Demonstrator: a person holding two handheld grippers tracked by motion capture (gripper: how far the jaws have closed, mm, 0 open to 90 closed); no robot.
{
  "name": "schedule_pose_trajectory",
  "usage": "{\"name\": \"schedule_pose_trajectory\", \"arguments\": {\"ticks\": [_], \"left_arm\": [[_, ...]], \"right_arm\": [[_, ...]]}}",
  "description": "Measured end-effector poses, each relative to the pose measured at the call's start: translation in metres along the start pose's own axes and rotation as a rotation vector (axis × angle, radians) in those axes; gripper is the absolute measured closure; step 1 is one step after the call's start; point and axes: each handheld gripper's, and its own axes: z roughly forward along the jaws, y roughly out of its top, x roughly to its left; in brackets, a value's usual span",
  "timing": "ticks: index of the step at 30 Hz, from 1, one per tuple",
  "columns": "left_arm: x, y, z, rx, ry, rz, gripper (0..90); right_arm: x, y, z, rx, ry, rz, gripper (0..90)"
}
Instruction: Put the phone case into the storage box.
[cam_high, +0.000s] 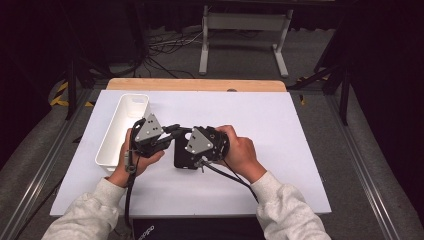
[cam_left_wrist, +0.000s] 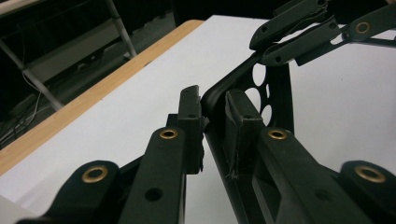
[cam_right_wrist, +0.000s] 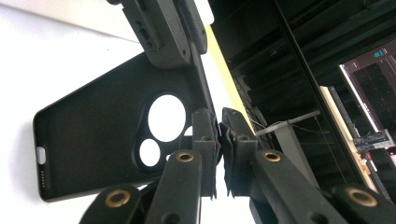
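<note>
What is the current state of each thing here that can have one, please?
Phone case: empty, lifted at its camera-hole end, gripped by both grippers.
Left gripper: shut on the case's edge.
Right gripper: shut on the case's edge.
White bin: upright, open-topped, nothing visible inside.

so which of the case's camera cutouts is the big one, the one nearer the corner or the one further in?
On the phone case, the large cutout is nearer the gripped corner, just below the left gripper. The small cutout sits further in, toward the charging-port end.
</note>
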Motion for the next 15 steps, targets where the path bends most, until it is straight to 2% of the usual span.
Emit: {"name": "schedule_pose_trajectory", "arguments": {"ticks": [5, 14, 15], "left_arm": [[-0.0022, 0.0008, -0.0018, -0.013, 0.012, 0.007, 80.3], [-0.0013, 0.0008, -0.0054, -0.028, 0.043, 0.015, 80.5], [-0.0013, 0.0008, -0.0054, -0.028, 0.043, 0.015, 80.5]], "right_arm": [[-0.0017, 0.0, -0.0008, -0.005, -0.009, 0.012, 83.6], [-0.0076, -0.0037, -0.0013, -0.043, -0.008, 0.113, 76.8], [-0.0076, -0.0037, -0.0013, -0.043, -0.008, 0.113, 76.8]]}}
